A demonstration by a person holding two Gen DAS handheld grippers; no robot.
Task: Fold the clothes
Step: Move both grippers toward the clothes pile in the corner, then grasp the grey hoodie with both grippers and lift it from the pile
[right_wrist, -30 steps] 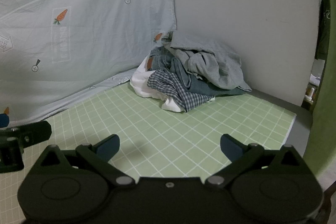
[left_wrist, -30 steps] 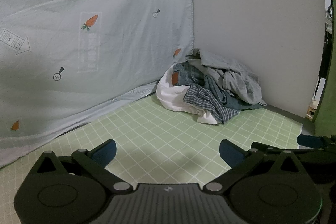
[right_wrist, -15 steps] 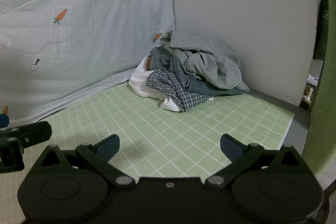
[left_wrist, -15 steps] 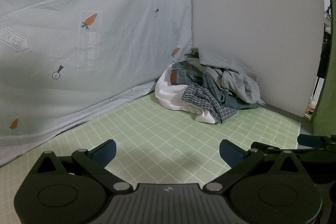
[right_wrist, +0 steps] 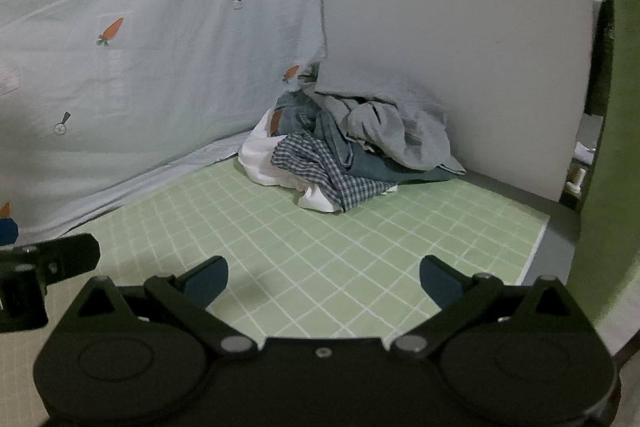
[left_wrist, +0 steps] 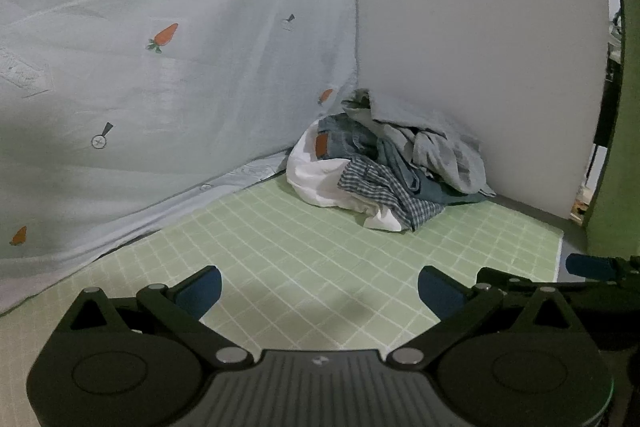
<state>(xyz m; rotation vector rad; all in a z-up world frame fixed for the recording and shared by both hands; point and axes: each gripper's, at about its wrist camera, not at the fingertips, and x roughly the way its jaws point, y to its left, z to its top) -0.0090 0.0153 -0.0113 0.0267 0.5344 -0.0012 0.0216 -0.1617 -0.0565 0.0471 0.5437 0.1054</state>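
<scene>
You have edged both wide-open, empty claws, left gripper (left_wrist: 320,289) and right gripper (right_wrist: 324,281), nearer the clothes pile (right_wrist: 344,155), so nothing is folded yet.

I bring both grippers a little nearer the crumpled heap of grey, denim, checked and white clothes (left_wrist: 384,163). In the left wrist view the heap sits slightly higher and further left than a second ago. In the right wrist view it has slid left and looms a touch larger. My right gripper (right_wrist: 323,277) has edged closer to the heap than my left gripper (left_wrist: 319,289).
</scene>
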